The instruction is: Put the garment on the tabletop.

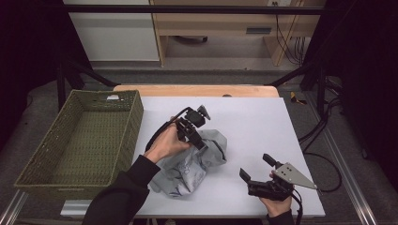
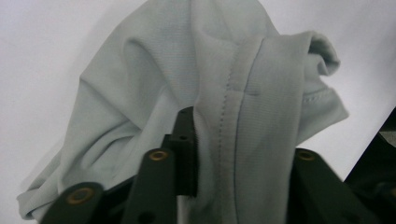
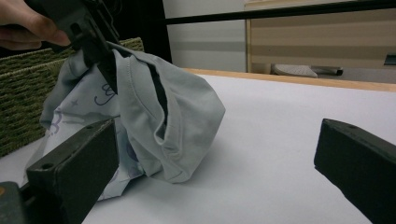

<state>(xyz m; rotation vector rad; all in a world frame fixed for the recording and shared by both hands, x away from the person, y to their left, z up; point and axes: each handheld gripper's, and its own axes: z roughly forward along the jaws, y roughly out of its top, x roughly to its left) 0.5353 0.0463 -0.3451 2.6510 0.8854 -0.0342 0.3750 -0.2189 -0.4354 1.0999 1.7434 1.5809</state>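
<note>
One grey garment [image 1: 195,161] bunched on table (seam between jaws), left claw [image 1: 199,143] slack, right claw [image 1: 256,168] released

Basket [image 1: 80,140] at left of frame, on the table [image 1: 263,126]. Cloth [image 1: 197,164] at centre, just right of basket, under the left gripper [image 1: 199,143]. Right gripper [image 1: 256,168] at lower right, apart from cloth. Shelf [image 1: 225,23] behind, at top.
</note>
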